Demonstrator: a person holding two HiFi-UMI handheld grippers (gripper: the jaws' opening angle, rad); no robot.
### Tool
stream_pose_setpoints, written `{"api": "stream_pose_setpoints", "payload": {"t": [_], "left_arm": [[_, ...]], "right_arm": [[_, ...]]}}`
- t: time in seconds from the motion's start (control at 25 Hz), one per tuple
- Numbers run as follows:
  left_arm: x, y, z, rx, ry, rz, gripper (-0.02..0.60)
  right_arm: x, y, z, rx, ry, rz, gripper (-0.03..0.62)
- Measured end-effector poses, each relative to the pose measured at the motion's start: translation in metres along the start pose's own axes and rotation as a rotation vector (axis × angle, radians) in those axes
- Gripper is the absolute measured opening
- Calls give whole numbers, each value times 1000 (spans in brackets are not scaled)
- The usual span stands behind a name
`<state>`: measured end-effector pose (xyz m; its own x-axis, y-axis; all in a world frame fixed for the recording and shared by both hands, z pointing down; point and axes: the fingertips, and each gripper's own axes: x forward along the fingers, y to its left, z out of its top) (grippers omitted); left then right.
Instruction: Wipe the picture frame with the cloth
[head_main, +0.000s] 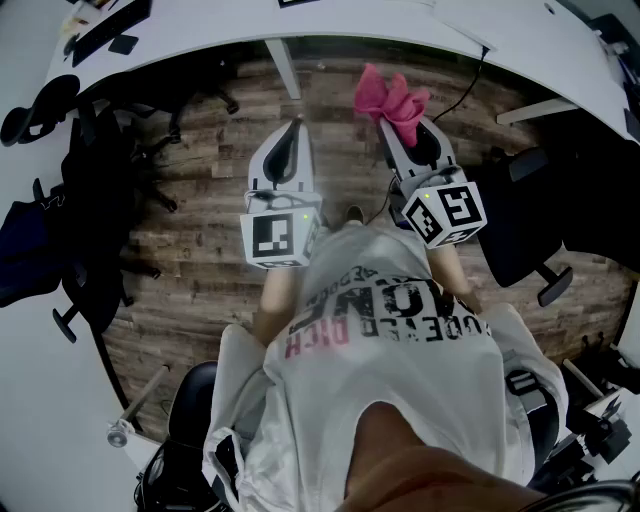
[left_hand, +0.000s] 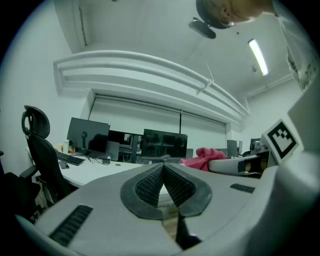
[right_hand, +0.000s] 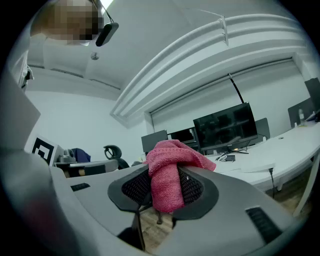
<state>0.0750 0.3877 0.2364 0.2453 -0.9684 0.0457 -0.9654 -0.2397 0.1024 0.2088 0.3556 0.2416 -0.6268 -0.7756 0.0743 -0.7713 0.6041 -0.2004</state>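
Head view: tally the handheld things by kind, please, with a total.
Cloth: 1, pink
Tongs: 2 (left tongs shut and empty; right tongs shut on the cloth)
Total: 3

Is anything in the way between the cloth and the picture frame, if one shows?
Cannot tell: no picture frame shows in any view. The right gripper is shut on the pink cloth, above wooden floor.

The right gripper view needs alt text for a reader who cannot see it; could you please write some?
The right hand-held gripper holds a bunched pink cloth pinched between its two jaws. Behind it is an office with dark monitors on a white desk; no picture frame shows.
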Motion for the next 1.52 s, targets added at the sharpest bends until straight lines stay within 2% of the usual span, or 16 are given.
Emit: {"api": "stream_pose_setpoints", "payload": {"t": [0.4,0.52,1.04,1.28,1.52], "left_arm": [[1,-9,6,-33,-29,8,-1],[2,-11,8,-18,-33,16,0],[2,-24,5,-54,-56,73,-1],[9,-33,1,-55,-43,54,0],[31,-19,0,-66,-39,39,0]], "right_arm": [[-8,-7,2,1,-9,4,124],[-9,-8,4,-2,-13,12,124],[-26,-29,8,-5,-18,54,127],[-26,-43,5,-14,11,43,127],[-6,-54,1,3,24,17,127]]}}
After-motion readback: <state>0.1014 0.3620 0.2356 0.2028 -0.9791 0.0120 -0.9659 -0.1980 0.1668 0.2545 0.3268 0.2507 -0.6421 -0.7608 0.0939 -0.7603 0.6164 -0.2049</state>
